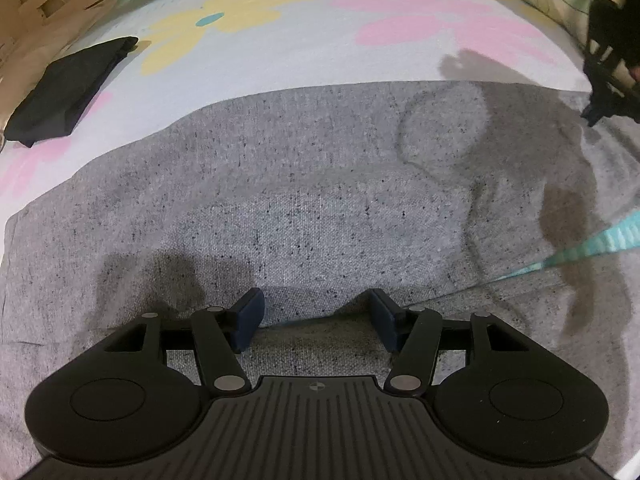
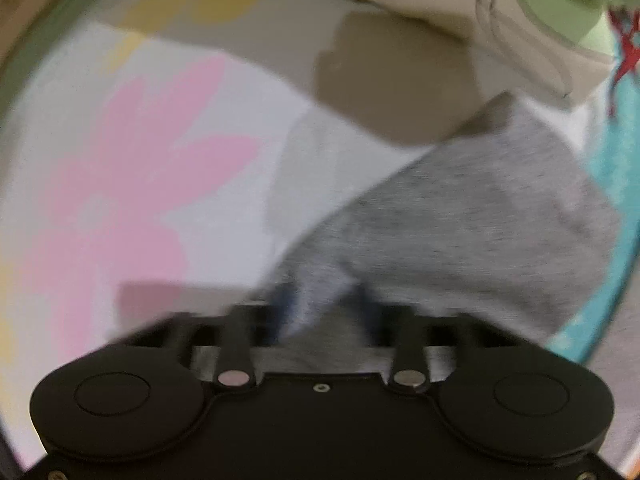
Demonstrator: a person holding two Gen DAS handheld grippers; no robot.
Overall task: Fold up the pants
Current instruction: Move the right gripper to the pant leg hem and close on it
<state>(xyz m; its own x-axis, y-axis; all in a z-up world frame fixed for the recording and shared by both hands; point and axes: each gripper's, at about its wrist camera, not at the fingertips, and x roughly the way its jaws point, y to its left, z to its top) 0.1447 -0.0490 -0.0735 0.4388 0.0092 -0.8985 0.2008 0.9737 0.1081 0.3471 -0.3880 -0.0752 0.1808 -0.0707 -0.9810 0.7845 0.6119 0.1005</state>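
Grey pants point(image 1: 320, 208) flat on flowered sheet point(image 1: 320, 52), left gripper point(image 1: 316, 320) half-wide over a fold edge, right gripper point(image 2: 320, 312) pinching the pants' edge, bare sheet beyond

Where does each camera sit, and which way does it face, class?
Left wrist: on the left gripper, looking steeply down at the speckled grey fabric pants on the flowered white bedsheet; its open fingers show.
Right wrist: on the right gripper, looking down at a blurred corner of the pants; its fingers pinch the fabric.
Shared: pants, bedsheet; the right gripper shows in the left view.
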